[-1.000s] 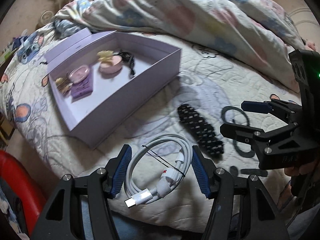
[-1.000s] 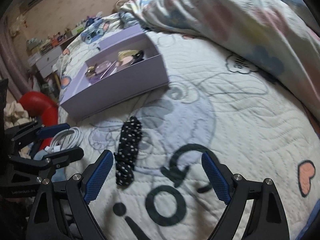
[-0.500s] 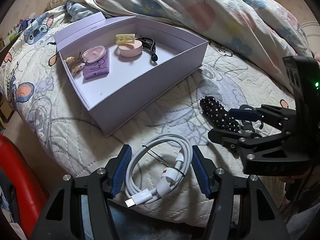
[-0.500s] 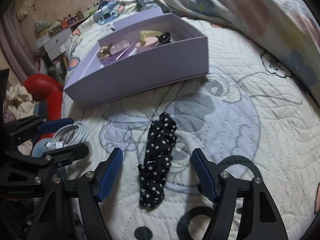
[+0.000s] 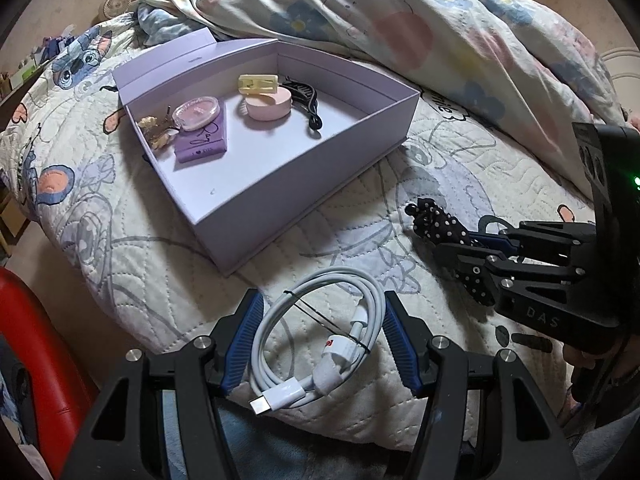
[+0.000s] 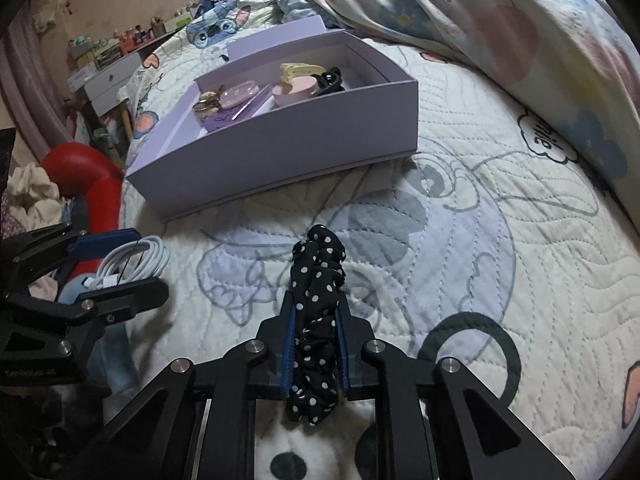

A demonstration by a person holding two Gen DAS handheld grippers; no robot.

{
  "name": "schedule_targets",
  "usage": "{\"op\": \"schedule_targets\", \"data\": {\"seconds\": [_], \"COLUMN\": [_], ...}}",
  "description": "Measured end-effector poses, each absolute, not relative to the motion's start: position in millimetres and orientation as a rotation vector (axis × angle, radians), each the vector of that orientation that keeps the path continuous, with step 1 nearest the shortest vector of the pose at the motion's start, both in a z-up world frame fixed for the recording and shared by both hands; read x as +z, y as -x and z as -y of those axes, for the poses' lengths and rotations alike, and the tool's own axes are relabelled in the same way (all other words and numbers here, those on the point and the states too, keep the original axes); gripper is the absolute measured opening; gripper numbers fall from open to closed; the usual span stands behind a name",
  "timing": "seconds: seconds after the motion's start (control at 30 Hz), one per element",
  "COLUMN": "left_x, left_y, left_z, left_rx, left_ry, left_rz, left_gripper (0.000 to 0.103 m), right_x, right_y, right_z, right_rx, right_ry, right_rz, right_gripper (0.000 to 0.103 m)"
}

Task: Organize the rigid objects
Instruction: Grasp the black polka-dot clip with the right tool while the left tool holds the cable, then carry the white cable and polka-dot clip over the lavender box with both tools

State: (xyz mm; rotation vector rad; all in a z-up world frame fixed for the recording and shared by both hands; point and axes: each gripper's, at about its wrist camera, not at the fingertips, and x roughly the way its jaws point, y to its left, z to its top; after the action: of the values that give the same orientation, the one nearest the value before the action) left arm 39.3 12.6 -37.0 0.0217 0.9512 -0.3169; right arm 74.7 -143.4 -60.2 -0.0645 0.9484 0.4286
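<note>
Scrunchie [image 6: 318, 280], black with white dots, is the thing your right gripper [image 6: 316, 344] has hold of: both blue pads are pressed into its gathered fabric, its far end lying out on the quilt ahead of the fingertips and its near end bunched below them.

Working down from the biggest thing, the quilted bedspread [image 6: 500, 240] with its cartoon print carries everything, and a rumpled floral duvet [image 5: 420, 32] is heaped along its far side. On the bedspread sits the open lilac box [image 5: 280, 208], its lid standing up behind it. Inside it, toward the back, you have a purple booklet [image 5: 202, 142], a round pink case [image 5: 268, 106], a clear-lidded pink compact [image 5: 198, 114] resting on the booklet's far end, a black hair claw [image 5: 306, 98] beside the pink case, a pale yellow clip [image 5: 258, 83] lying on the case's far edge, and a small gold trinket [image 5: 154, 132] in the left corner.

Near the bed's edge, in front of the box, your left gripper [image 5: 320, 340] stands partly open around the coiled white charging cable [image 5: 320, 340]; its blue pads sit just beside the coil on either side, and you cannot tell from this view whether they press on it.
</note>
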Motion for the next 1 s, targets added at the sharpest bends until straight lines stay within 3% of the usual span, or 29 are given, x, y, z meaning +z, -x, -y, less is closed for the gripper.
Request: {"op": "schedule_targets", "data": {"seconds": [1.0], "left_x": [24.7], "left_y": [-31.9], "left_z": [-27.8], "left_rx": [-0.231], "left_ry": [-0.022], "left_rz": [-0.815], "left_gripper": [0.060], "right_x": [8.9], "right_y": [-37.8], "right_z": [132.3], "right_rx": [0.567], "right_ry": [0.125], "right_rz": [-0.825], "right_gripper": [0.016]}}
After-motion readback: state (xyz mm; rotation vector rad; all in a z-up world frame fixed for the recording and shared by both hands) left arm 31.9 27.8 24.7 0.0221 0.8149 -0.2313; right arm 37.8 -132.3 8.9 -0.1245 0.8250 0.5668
